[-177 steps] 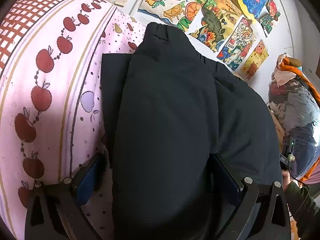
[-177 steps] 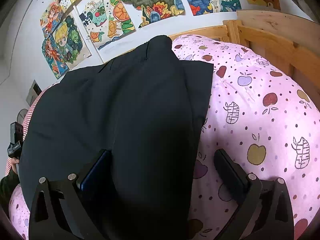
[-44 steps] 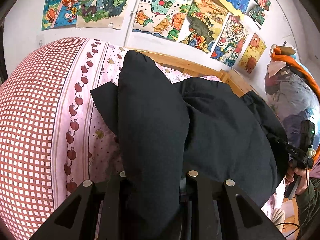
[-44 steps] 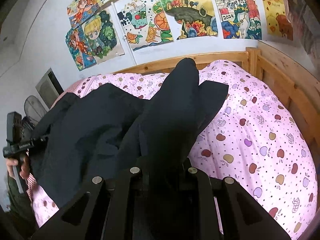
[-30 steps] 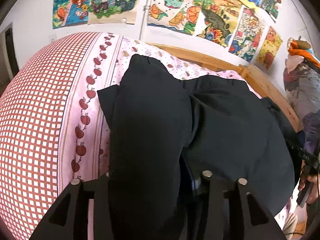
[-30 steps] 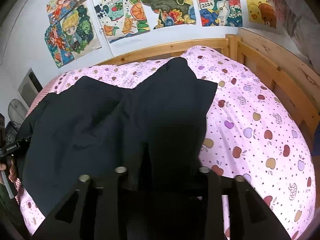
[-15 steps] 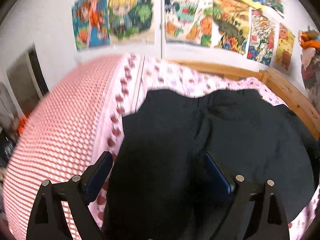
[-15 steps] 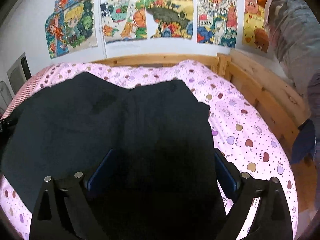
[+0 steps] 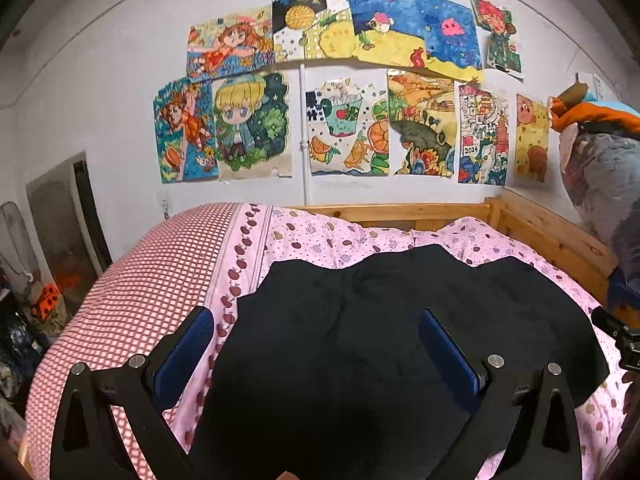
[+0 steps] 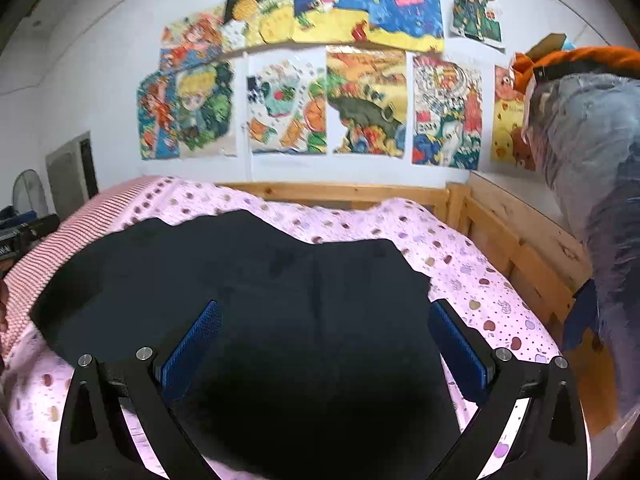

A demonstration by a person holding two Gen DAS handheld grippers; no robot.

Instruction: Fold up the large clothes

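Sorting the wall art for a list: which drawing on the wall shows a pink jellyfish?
The blue-and-yellow sea drawing in the top row, right of the pineapple drawing. It alone has a pink jellyfish on blue water.

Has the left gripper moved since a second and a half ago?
Yes. The left gripper has pulled back and up from the black garment: more wall with posters shows now. Its jaws have just been opening, gripping nothing.

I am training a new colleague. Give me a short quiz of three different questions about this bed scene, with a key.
1. True or false: the left gripper is clamped on the black garment.
2. What does the garment lie on? A) floor B) pink bedsheet C) chair
3. Fill in: the right gripper has its jaws ____.

Key: 1 false, both grippers have just been opening and the garment lies free below them; 2 B; 3 open.
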